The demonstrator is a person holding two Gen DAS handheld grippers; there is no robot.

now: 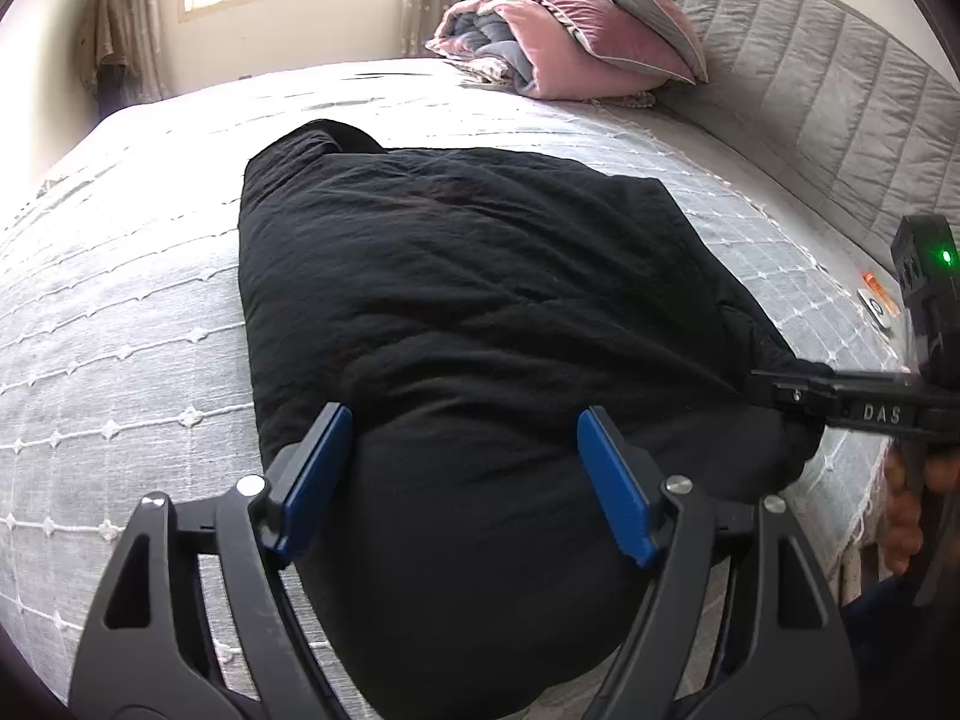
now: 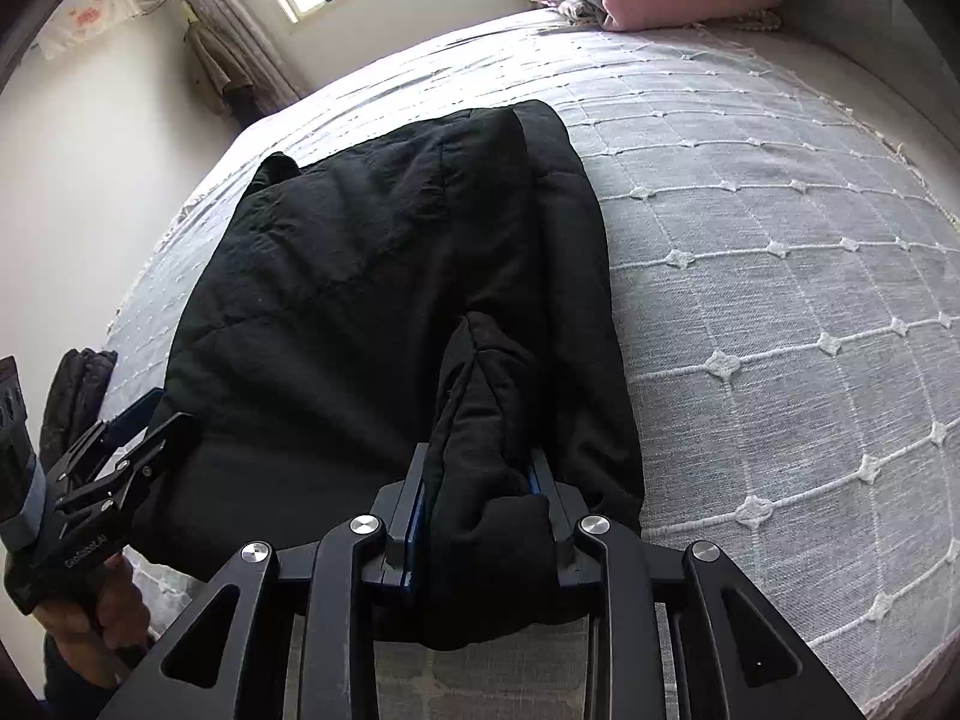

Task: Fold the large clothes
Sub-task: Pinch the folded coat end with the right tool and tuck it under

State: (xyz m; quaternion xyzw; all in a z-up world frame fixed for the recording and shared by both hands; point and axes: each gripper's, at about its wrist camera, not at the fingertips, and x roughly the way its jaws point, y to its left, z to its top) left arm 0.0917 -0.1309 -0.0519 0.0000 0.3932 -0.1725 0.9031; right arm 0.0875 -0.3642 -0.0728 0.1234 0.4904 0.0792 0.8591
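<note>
On the bed (image 2: pixel 780 252), mid-fold: right claw (image 2: pixel 477 498) pinching black padded coat (image 2: pixel 360 252), left claw (image 1: pixel 465 480) spread wide; next, carrying hem over

A grey quilted bed (image 1: pixel 120 312) carries a black padded garment (image 1: pixel 456 300) and pink folded bedding (image 1: pixel 558 42).

Padded garment (image 1: pixel 480 312) was plain black. Bed cover (image 2: pixel 780 276) was pale grey, white stitched grid with small knots. Pillow (image 1: pixel 606 24) was dusty pink, grey-edged. Headboard (image 1: pixel 828 84) was grey, quilted. Claw pads (image 1: pixel 318 480) were blue, frames black.
</note>
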